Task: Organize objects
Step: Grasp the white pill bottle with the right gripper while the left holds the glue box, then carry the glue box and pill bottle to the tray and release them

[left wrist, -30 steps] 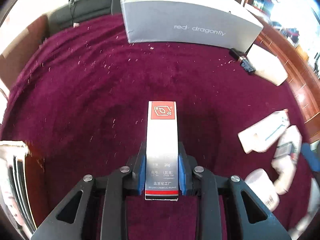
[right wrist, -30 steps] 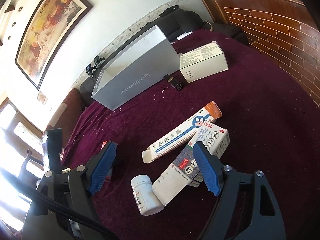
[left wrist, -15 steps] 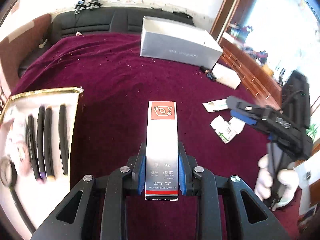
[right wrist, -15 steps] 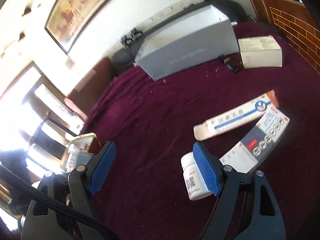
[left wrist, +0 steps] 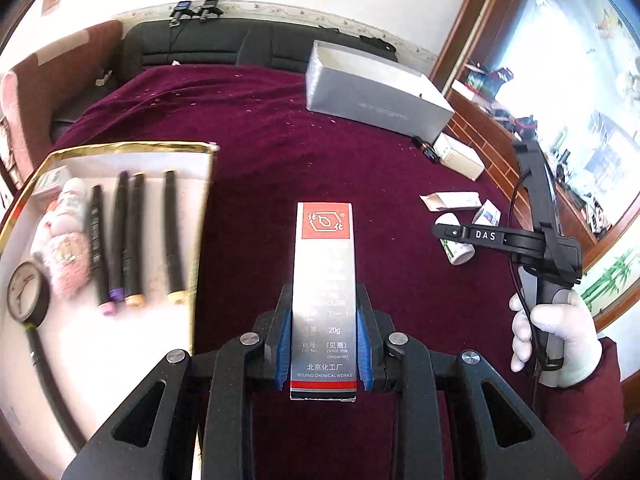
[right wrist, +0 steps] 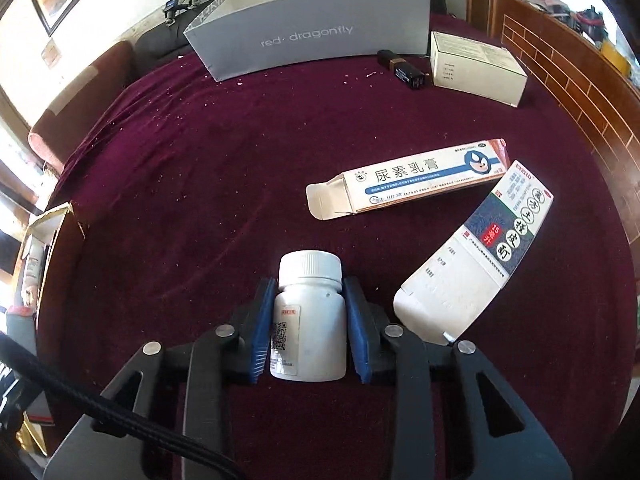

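Tray (left wrist: 132, 148) contents blurred, left edge cropped

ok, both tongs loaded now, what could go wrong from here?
1. The right tongs have just closed on the round white plastic pill bottle; smooth sides could slip or roll.
2. The left tongs pinch only the tall silver carton's lower end; it may pivot.

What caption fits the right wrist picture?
The right claw closing around a white pill bottle on the maroon cloth.
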{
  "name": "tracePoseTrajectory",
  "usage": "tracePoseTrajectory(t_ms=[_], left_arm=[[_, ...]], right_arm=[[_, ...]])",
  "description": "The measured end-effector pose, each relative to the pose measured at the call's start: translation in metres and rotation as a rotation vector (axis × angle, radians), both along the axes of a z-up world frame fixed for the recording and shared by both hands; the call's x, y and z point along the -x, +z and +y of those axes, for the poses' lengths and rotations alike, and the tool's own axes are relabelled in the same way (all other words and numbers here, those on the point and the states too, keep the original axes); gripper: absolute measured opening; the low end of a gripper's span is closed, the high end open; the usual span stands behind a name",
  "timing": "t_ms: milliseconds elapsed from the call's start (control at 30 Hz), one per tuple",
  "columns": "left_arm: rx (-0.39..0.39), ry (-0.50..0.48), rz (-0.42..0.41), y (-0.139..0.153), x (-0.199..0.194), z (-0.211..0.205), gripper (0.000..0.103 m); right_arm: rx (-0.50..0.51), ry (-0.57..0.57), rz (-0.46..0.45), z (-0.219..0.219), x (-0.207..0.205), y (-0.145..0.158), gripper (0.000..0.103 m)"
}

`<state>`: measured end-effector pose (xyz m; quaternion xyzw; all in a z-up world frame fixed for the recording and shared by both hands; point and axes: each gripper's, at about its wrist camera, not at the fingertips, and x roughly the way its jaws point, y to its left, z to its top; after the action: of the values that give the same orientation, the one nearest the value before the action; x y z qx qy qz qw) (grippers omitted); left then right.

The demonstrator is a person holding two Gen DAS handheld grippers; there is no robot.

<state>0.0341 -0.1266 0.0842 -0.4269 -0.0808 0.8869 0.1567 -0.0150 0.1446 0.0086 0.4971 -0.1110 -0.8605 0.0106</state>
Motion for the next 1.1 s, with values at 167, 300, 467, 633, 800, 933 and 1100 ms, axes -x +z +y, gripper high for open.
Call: tracePoseTrajectory(t_ms=[167, 300, 467, 633, 800, 933, 1100], left_arm=[[-0.064, 0.021, 0.012, 0.007, -0.016, -0.035, 0.023], [-0.102, 0.063, 0.032, 0.013, -0.031, -0.07, 0.023], [-0.097, 0.128, 0.077, 0.018, -0.049, -0.112, 0.023], [-0.064, 0.215, 0.106, 0.018, -0.063, -0.158, 0.023], [-0.013, 0.309, 0.054, -0.001, -0.067, -0.196, 0.023], [0.024, 0.345, -0.008, -0.019, -0.063, -0.211, 0.023], [0.047, 0.353, -0.077, -0.04, -0.059, -0.218, 0.023]], right_arm=[[0.048, 0.008, -0.003, -0.008, -0.015, 0.009, 0.031], [0.15, 0.035, 0.043, -0.019, -0.033, 0.022, 0.031], [0.263, 0.1, 0.112, -0.047, -0.051, 0.042, 0.031], [0.337, 0.232, 0.138, -0.097, -0.058, 0.066, 0.032], [0.38, 0.368, 0.123, -0.164, -0.06, 0.077, 0.032], [0.371, 0.452, 0.09, -0.22, -0.058, 0.067, 0.032], [0.348, 0.53, 0.015, -0.281, -0.053, 0.04, 0.032]])
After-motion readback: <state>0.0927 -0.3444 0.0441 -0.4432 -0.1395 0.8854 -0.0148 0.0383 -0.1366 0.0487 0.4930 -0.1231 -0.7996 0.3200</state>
